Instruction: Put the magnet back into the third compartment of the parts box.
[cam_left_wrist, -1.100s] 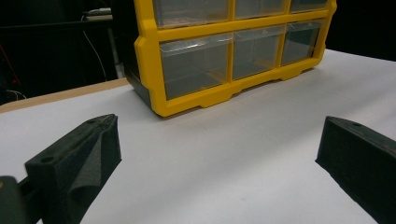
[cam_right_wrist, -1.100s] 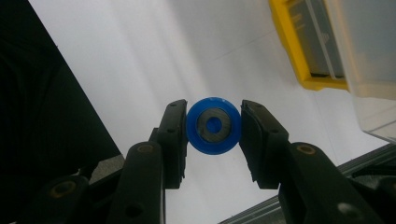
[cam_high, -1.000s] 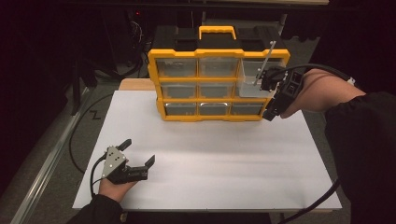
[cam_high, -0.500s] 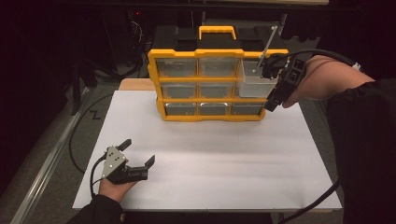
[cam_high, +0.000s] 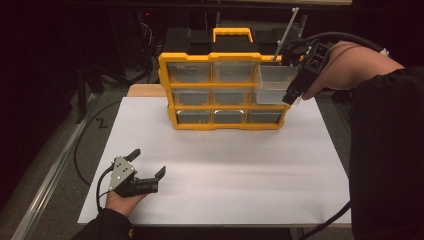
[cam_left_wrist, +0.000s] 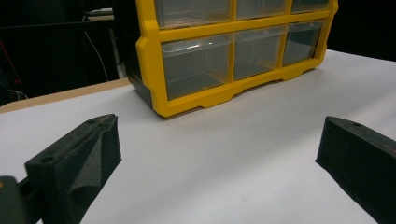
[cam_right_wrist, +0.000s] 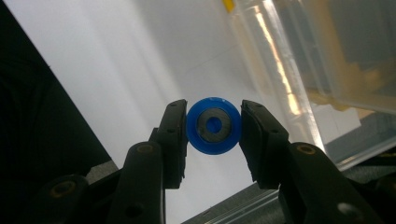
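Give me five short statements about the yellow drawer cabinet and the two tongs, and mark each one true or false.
1. The right tongs grip a blue ring. True.
2. The left tongs are clamped on a drawer. False: they rest open on the white table, holding nothing.
3. The yellow cabinet has a drawer pulled out at its top right. True.
4. The cabinet lies flat on its back. False: it stands upright.
5. The right tongs are beside the pulled-out drawer. True.

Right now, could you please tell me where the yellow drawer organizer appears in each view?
High view: yellow drawer organizer at top centre, on the white table.
Left gripper view: across the top, beyond the open hand-held gripper.
Right gripper view: top right, its clear drawer mostly.
Shared landmark: the white table.
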